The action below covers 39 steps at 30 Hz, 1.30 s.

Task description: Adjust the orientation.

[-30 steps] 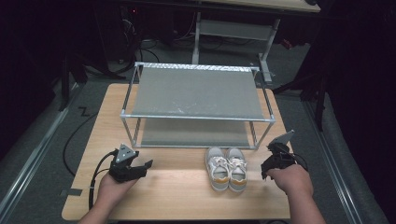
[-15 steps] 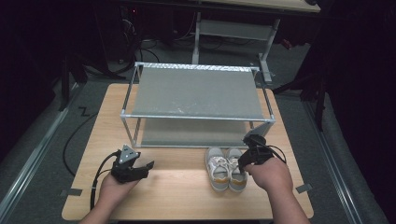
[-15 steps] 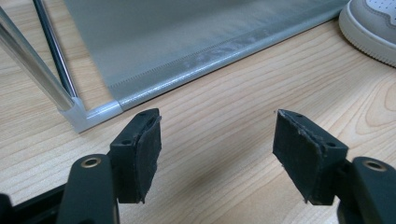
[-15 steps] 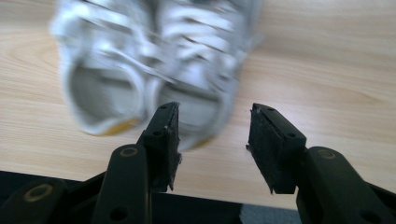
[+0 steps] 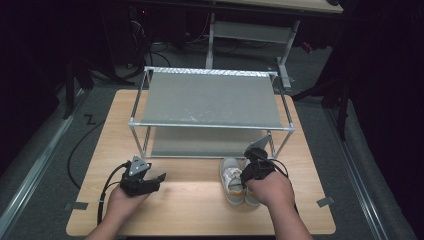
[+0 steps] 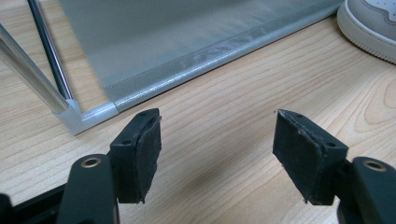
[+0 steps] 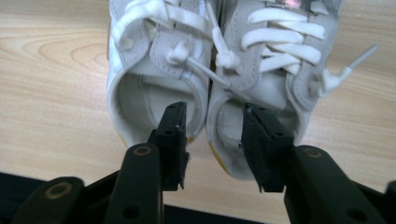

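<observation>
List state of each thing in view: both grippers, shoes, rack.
left gripper: open, nothing between the jaws, over bare table.
right gripper: jaws just been closing, one in each shoe opening, astride the adjoining inner collars; grip not certain.
pair of shoes: upright, side by side, touching, laced, in front of the rack.
rack: standing, both shelves bare.

High cam looks fwd/down over tabletop (image 5: 200,210); both tongs cams sit low, close; right shares sneakers (image 7: 210,70) w/ high.
</observation>
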{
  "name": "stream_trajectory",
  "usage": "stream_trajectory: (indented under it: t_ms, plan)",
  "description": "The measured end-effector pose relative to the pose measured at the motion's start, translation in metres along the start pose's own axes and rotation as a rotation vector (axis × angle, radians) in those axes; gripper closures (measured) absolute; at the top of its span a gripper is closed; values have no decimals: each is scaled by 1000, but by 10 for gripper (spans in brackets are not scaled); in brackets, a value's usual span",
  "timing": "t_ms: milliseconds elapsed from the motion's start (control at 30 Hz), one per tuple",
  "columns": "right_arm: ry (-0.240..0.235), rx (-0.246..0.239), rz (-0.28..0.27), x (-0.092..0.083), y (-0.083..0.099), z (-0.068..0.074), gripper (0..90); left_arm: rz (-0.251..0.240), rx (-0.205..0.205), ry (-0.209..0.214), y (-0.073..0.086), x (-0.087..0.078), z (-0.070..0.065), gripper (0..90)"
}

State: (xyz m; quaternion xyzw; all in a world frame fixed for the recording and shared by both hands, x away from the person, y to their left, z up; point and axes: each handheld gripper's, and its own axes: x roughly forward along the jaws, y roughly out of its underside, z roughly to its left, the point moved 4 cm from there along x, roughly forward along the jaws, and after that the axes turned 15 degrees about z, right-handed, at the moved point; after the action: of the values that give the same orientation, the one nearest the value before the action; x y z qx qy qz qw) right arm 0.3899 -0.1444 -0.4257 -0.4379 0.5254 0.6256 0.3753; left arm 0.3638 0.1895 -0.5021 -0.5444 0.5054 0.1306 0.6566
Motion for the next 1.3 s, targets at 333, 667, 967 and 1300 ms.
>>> stream_trajectory:
  t_ms: [333,667,967,1300]
  plan:
    - [-19,27,-8,7,-2,2,697,-1,2,-2,0,0,0,329]
    - [-23,70,-3,8,-1,4,701,5,9,-3,0,0,-1,329]
    - [14,79,25,25,-9,6,720,-3,5,-6,0,-2,1,329]
    - [79,71,-39,21,-5,7,831,-3,4,-4,0,-2,1,329]
